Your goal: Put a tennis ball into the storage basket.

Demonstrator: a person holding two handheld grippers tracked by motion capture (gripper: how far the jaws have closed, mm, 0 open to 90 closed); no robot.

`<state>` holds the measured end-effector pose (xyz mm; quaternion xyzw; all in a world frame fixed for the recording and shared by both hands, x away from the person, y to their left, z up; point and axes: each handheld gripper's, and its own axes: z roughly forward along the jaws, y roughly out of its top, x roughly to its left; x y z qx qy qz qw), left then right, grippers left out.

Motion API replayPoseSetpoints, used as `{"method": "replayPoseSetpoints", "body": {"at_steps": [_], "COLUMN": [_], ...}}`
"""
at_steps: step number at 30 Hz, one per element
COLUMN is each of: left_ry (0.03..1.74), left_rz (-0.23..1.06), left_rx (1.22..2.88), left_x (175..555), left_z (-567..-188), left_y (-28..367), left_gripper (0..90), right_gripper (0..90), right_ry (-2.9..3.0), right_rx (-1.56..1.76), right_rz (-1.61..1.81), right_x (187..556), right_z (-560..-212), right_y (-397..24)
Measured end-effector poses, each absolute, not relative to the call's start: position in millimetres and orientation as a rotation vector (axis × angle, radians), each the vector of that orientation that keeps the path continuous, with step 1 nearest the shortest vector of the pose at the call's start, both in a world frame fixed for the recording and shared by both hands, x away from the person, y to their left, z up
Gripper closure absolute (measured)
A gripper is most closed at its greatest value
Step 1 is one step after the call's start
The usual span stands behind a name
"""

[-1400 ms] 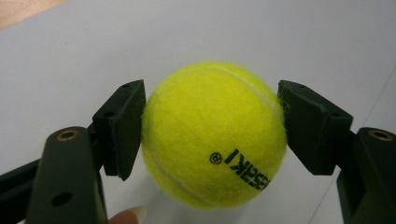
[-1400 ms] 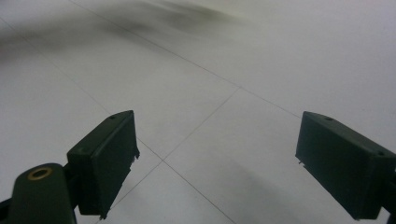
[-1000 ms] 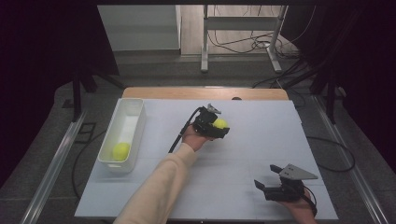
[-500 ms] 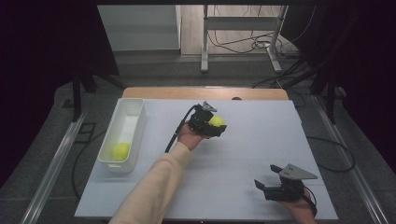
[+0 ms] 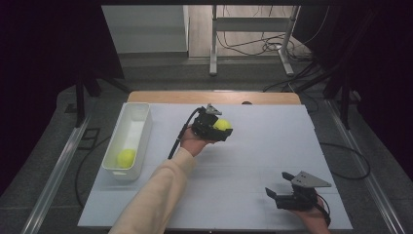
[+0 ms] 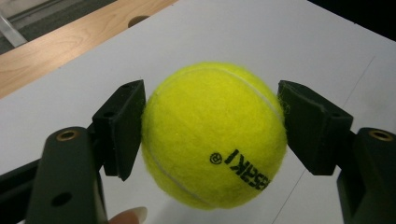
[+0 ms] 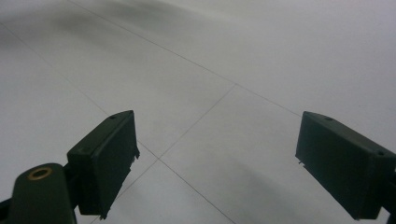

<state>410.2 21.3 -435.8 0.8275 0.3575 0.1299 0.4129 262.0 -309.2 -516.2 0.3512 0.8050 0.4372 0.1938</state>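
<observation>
Left gripper (image 5: 220, 129) clamped on ball (image 6: 214, 134) — above table (image 5: 253, 161); right gripper (image 5: 278, 194) jaws apart, nothing between.

A bin (image 5: 127, 141) sits at the table's (image 5: 272, 146) left with a ball (image 5: 126, 158) inside. A second ball (image 5: 222, 125) is mid-table, right of the bin.

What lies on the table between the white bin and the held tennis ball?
Bare table in the high view; white bin, tennis ball.
</observation>
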Motion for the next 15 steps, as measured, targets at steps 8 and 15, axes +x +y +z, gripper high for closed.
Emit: {"method": "replayPoseSetpoints", "body": {"at_steps": [8, 15], "left_ry": [0.896, 0.896], "left_rz": [0.339, 0.348], "left_rx": [2.071, 2.064], "left_x": [406.3, 404.2], "left_z": [-430.0, -425.7], "left_y": [27.5, 34.2], "left_gripper": [27.7, 27.7], "right_gripper": [13.2, 13.2], "right_ry": [2.255, 2.254], "right_rx": [0.987, 0.988], "right_rz": [1.225, 1.224], "right_x": [262.2, 262.2], "right_z": [-516.2, -516.2], "right_y": [-309.3, -309.4]}}
